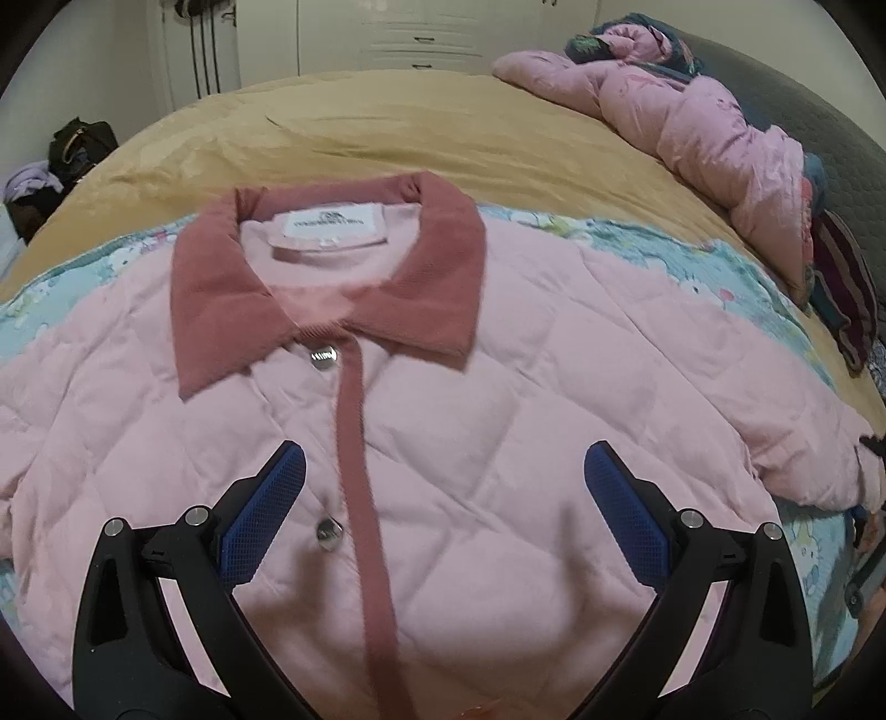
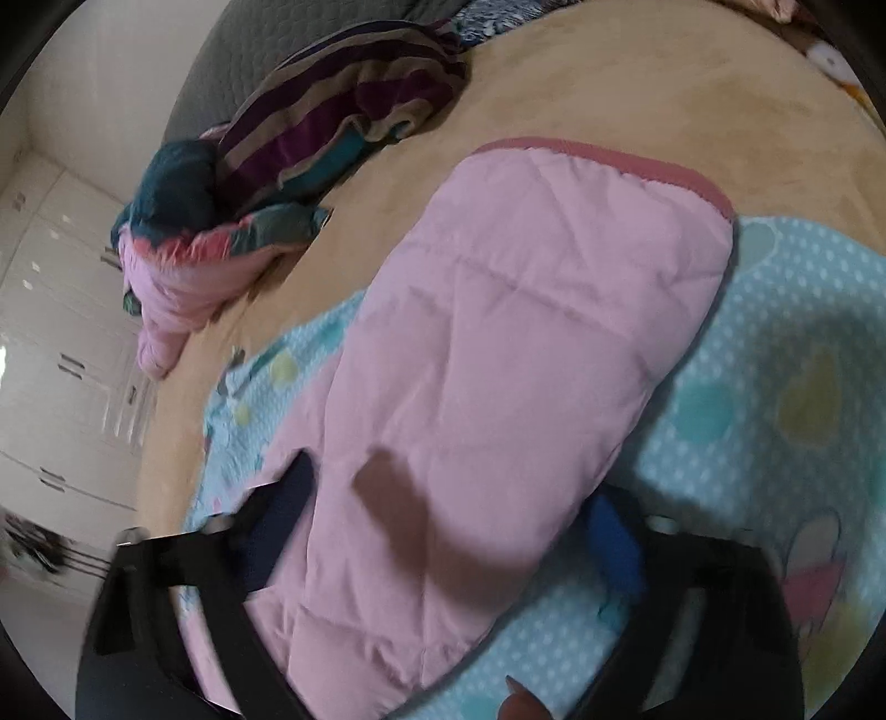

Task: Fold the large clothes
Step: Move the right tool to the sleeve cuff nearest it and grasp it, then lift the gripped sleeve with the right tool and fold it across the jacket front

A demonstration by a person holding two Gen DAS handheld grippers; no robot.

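A pink quilted jacket (image 1: pixel 498 387) with a dusty-red collar (image 1: pixel 326 277) and red button placket lies front-up and flat on a light blue cartoon-print blanket (image 1: pixel 664 243). My left gripper (image 1: pixel 443 471) hovers open above the chest, blue pads wide apart, nothing between them. In the right wrist view one pink sleeve (image 2: pixel 498 360) with a red cuff (image 2: pixel 598 158) stretches away over the blanket (image 2: pixel 775 387). My right gripper (image 2: pixel 454 498) is open and straddles the sleeve's near part, one finger on each side; the picture is blurred.
The blanket lies on a mustard-yellow bedspread (image 1: pixel 387 127). A rumpled pink quilt (image 1: pixel 692 127) and a striped purple cloth (image 2: pixel 343 94) lie along the grey headboard (image 1: pixel 819 127). White wardrobes (image 1: pixel 387 27) stand behind the bed; a dark bag (image 1: pixel 77 144) sits at the far left.
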